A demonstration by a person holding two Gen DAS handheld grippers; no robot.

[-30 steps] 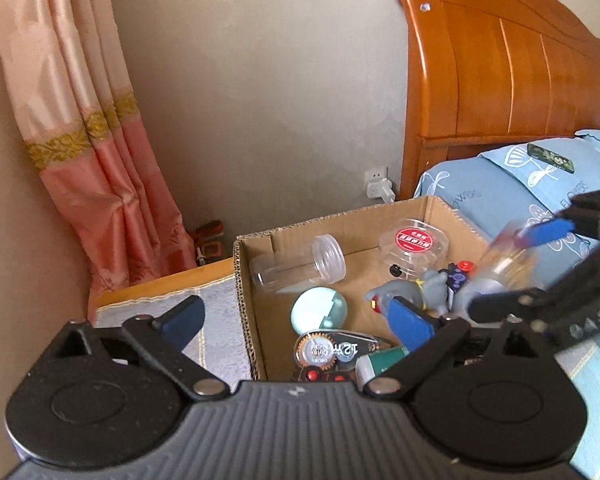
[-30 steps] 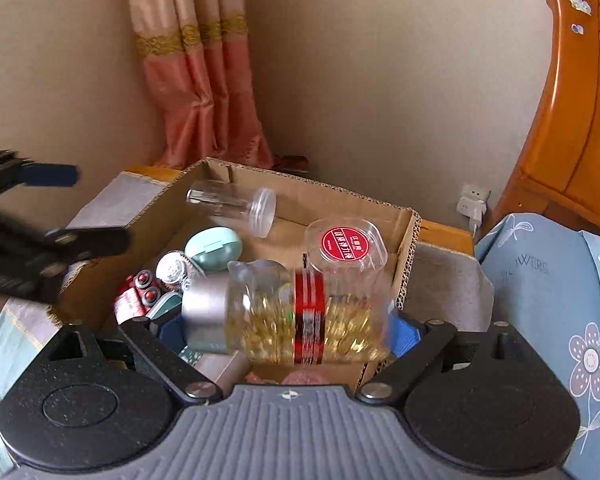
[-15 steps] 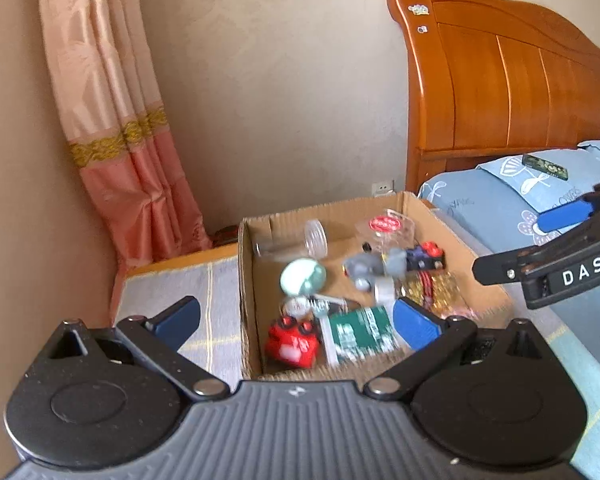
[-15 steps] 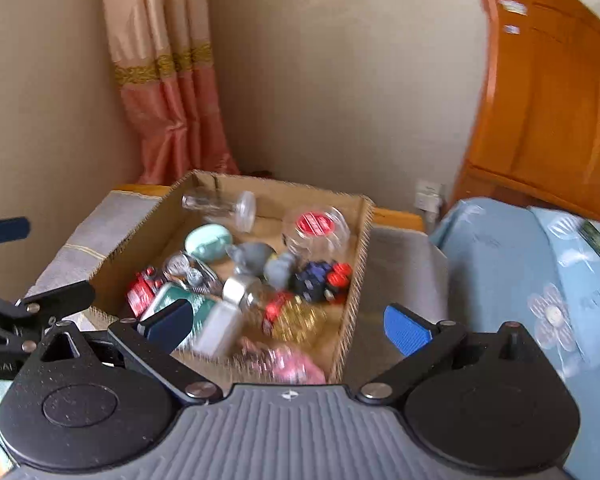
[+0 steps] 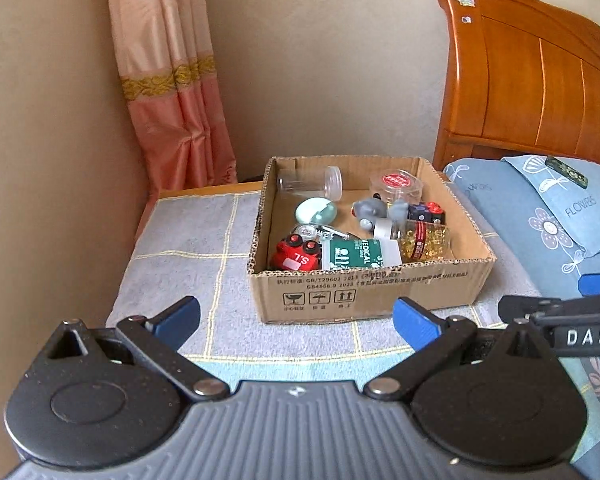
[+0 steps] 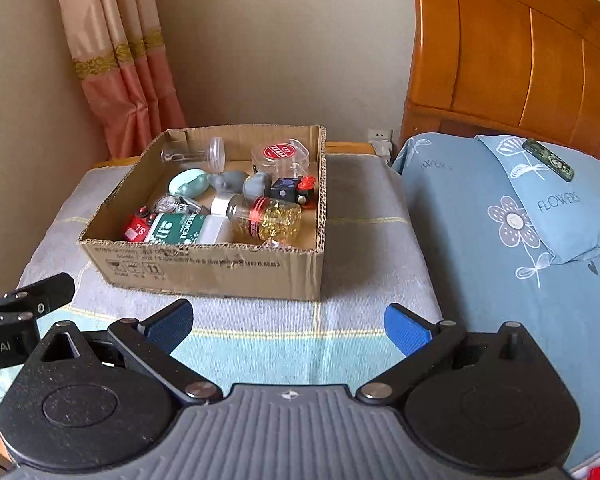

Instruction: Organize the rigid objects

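An open cardboard box [image 5: 364, 292] [image 6: 220, 272] stands on a cloth-covered bedside table. Inside lie a clear bottle of golden capsules [image 5: 424, 240] [image 6: 274, 218], a green-and-white medical bottle [image 5: 356, 254] [image 6: 184, 228], a red toy [image 5: 296, 254], a mint oval case [image 5: 315, 210], a grey figure [image 5: 374, 210], a red-lidded clear tub [image 5: 396, 184] and a clear jar [image 5: 310, 182]. My left gripper [image 5: 296, 322] is open and empty, in front of the box. My right gripper [image 6: 288, 324] is open and empty, also in front of the box.
A checked cloth [image 5: 188, 240] covers the table. A bed with blue floral bedding [image 6: 500, 240] and a wooden headboard [image 6: 520, 60] is on the right. A pink curtain [image 5: 172, 80] hangs at the back left. A wall socket [image 6: 380, 138] sits behind the table.
My right gripper let go of the capsule bottle, which now lies in the box. Both grippers have pulled back from the box and are open.
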